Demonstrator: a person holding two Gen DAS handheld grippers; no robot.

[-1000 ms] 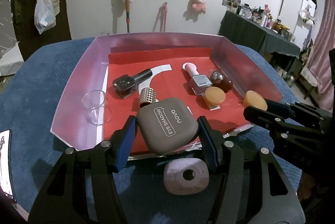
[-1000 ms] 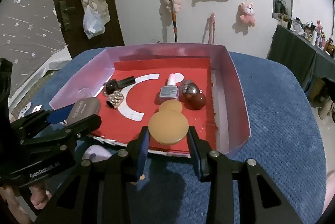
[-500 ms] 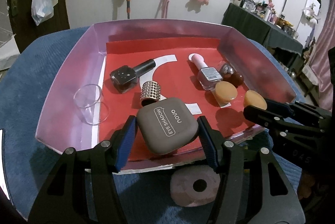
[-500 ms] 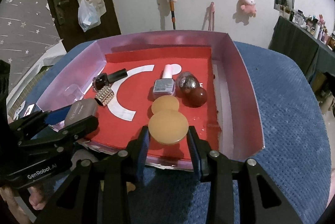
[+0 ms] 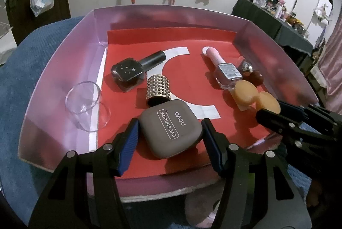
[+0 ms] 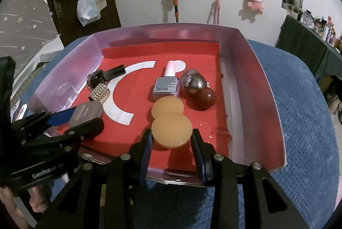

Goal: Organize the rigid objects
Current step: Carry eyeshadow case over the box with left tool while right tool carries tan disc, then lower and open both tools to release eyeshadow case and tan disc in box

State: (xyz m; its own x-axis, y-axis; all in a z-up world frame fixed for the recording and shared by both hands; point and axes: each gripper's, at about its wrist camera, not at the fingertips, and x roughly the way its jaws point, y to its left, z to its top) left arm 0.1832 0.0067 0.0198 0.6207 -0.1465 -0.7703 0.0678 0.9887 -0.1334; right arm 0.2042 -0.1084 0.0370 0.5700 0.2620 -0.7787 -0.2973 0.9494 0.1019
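Observation:
A pink-walled tray (image 5: 64, 62) with a red floor lies on a blue cloth. My left gripper (image 5: 170, 132) is shut on a grey eye shadow case (image 5: 171, 128), held low over the tray's near edge. In the right wrist view my right gripper (image 6: 171, 134) is shut on a round orange disc (image 6: 171, 129), also just above the red floor; a second orange disc (image 6: 167, 106) lies right behind it. The left gripper (image 6: 79, 119) with the case shows at the left there. The right gripper (image 5: 269, 111) with its disc shows at the right of the left wrist view.
In the tray lie a black nail polish bottle (image 5: 132, 70), a gold studded cap (image 5: 158, 89), a clear cup (image 5: 84, 100), a pink-capped bottle (image 5: 224, 70), a silvery egg (image 6: 192, 81) and a dark red ball (image 6: 206, 98). A pink ring-shaped object (image 5: 198, 207) sits under the left gripper.
Both grippers have moved forward and down over the tray's near edge with their objects still held. The tray fills more of each view.

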